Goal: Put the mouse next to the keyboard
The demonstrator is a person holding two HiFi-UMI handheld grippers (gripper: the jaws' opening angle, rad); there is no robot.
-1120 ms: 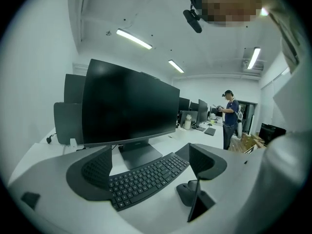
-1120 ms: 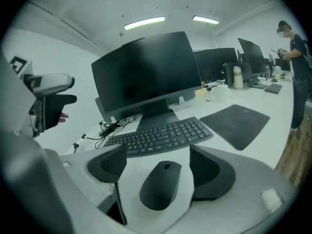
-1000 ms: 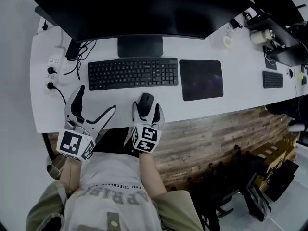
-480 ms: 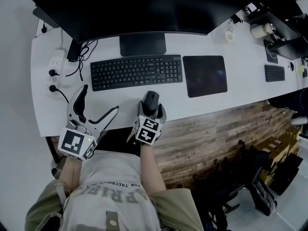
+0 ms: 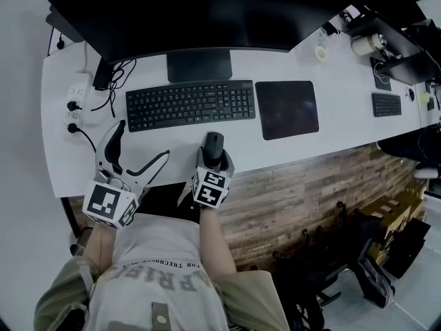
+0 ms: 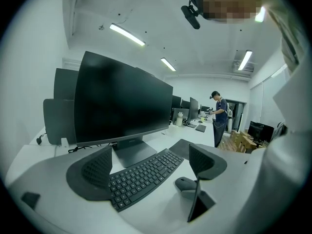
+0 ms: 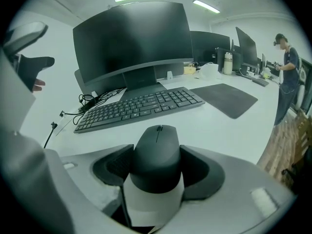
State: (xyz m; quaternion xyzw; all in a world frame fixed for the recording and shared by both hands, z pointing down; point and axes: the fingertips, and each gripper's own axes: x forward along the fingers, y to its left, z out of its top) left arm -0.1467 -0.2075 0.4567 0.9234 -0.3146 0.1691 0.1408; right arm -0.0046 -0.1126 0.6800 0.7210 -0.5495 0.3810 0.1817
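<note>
The black mouse [image 5: 214, 142] lies on the white desk [image 5: 275, 155] near its front edge, in front of the right part of the black keyboard [image 5: 190, 104]. My right gripper [image 5: 213, 154] has its jaws closing round the mouse [image 7: 157, 150], and both pads touch its sides. The keyboard [image 7: 139, 107] lies just beyond it. My left gripper [image 5: 141, 142] hovers open and empty over the desk's front left, left of the mouse [image 6: 185, 183], pointing at the keyboard [image 6: 144, 177].
A dark mouse pad [image 5: 286, 109] lies right of the keyboard. A large monitor [image 5: 200, 12] stands behind it on its foot [image 5: 199, 65]. A power strip with cables [image 5: 74, 102] sits at the left end. A person [image 6: 219, 116] stands at far desks.
The right gripper's jaws have come in round the mouse, from standing wide beside it to touching its sides. The left gripper has stayed where it was.
</note>
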